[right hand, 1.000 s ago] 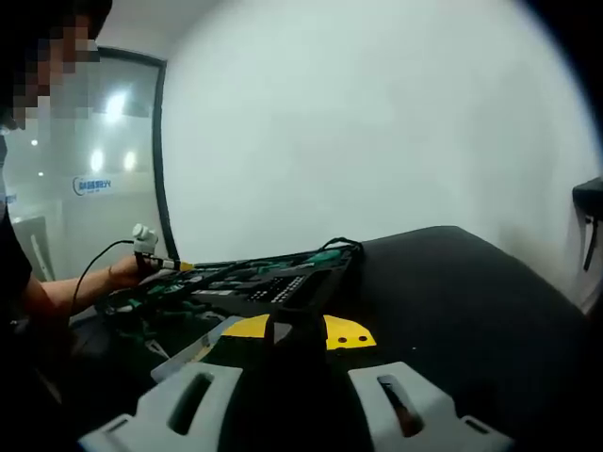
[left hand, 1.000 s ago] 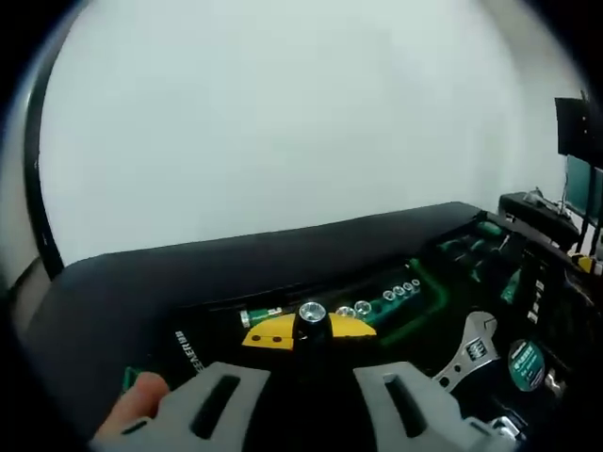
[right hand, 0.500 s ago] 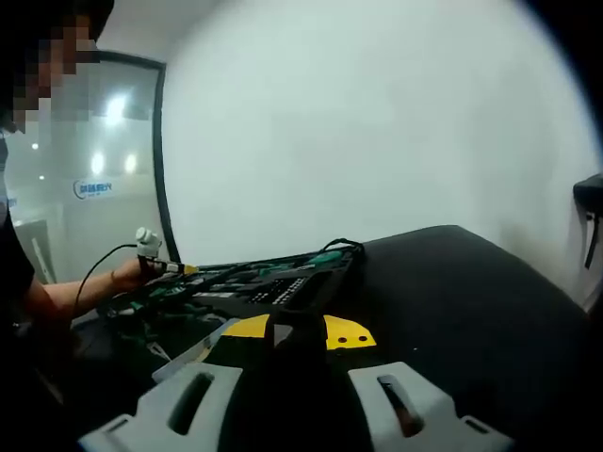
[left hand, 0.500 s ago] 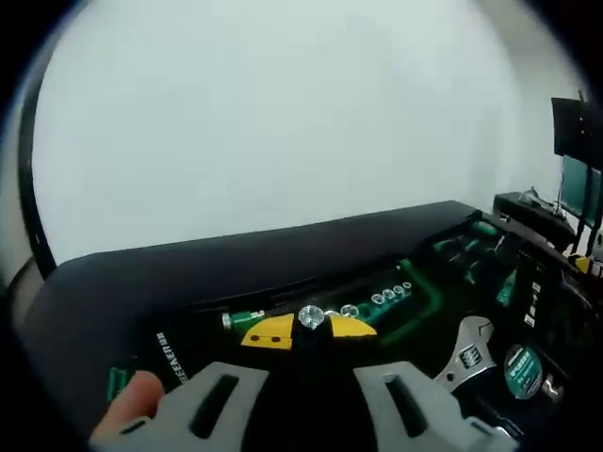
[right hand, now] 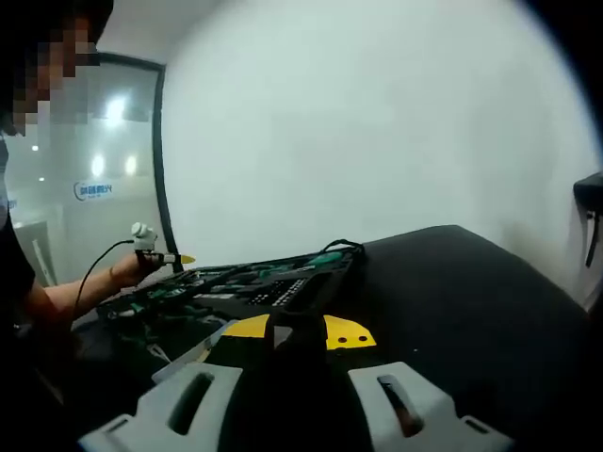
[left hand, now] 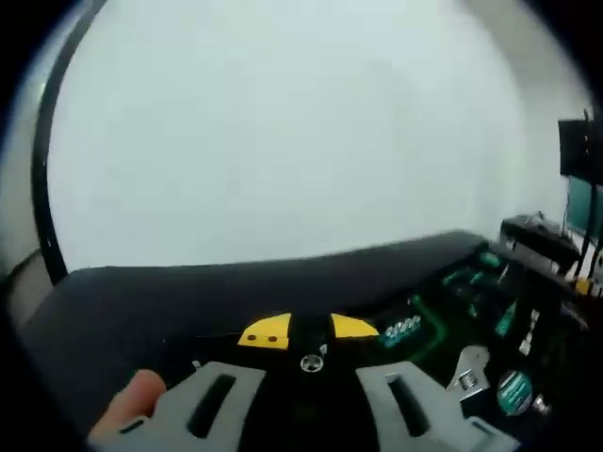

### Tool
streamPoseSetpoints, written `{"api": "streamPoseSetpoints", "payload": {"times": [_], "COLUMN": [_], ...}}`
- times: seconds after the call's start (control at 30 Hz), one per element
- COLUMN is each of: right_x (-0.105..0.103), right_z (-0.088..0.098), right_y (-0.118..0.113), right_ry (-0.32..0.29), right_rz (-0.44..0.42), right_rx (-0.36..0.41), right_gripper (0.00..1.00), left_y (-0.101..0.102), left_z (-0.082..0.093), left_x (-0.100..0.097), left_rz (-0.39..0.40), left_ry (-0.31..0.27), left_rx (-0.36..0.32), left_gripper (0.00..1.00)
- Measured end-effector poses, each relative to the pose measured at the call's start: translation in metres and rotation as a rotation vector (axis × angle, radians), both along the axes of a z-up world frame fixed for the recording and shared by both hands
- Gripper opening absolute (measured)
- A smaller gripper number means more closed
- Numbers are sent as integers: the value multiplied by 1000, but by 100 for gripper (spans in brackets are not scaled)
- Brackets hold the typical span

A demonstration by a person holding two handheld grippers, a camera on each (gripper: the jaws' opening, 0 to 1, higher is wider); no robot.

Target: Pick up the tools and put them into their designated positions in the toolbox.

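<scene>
Socket (left hand: 311, 363) sits between the jaws of your left hand-held gripper (left hand: 310, 407), a small shiny round piece right at the yellow tips, and you seem to be clenched on it, though the blur makes the contact hard to read. Your thumb (left hand: 132, 397) shows at the lower left of that view. Toolbox (left hand: 443, 311) lies open on the black counter (left hand: 141, 301) ahead and to the right, with a row of sockets (left hand: 403, 327) seated in their green-lit tray and a wrench (left hand: 468, 369) resting nearer you.

Here's the risk: that socket is tiny, round and slick, so a light or off-centre pinch could let it roll out and drop onto the counter or into the wrong recess. The slots in that row sit close together, so coming in tilted could knock a seated socket loose or park yours in a neighbour's hole. Watch the wrench too; it lies just beside your path.

Your right hand-held gripper (right hand: 292, 405) hovers low over the counter, jaws apart and holding nothing. From its view the toolbox (right hand: 245, 282) sits ahead, and your left hand-held gripper (right hand: 151, 250) is above its far end. Keep the right one parked so the two don't collide over the box.
</scene>
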State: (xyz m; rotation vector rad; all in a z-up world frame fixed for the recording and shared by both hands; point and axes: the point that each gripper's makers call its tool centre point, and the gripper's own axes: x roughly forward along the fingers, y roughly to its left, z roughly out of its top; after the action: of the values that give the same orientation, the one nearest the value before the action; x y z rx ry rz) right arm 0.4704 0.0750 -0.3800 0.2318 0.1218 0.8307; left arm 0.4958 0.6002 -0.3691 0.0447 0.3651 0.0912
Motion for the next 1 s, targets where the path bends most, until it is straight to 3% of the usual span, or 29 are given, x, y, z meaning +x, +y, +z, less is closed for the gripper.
{"api": "streamPoseSetpoints", "payload": {"times": [0.13,0.2,0.27,0.37,0.6,0.77,0.87,1.0], "right_x": [0,1,1,1,1,1,1,1], "right_z": [0,0,0,1,1,1,1,2], "right_y": [-1,-1,-1,-1,-1,-2,-2,-2], "right_ry": [0,-1,-2,-2,-1,0,1,0], "right_rz": [-3,-3,-3,-1,1,0,1,1], "right_rx": [2,3,4,7,9,14,15,18], "right_gripper": [17,17,17,17,17,17,17,17], "left_y": [-16,-15,-9,-15,-27,-29,-28,-29], "left_z": [-7,-11,-20,-17,-19,-22,-23,-23], "left_x": [7,8,4,7,7,6,2,-2], "left_rz": [-86,-85,-71,-112,-195,-227,-245,-240], "left_ry": [33,59,131,111,140,226,321,379], "left_rx": [45,61,125,123,156,146,141,142], "left_gripper": [8,6,0,0,0,0,0,0]}}
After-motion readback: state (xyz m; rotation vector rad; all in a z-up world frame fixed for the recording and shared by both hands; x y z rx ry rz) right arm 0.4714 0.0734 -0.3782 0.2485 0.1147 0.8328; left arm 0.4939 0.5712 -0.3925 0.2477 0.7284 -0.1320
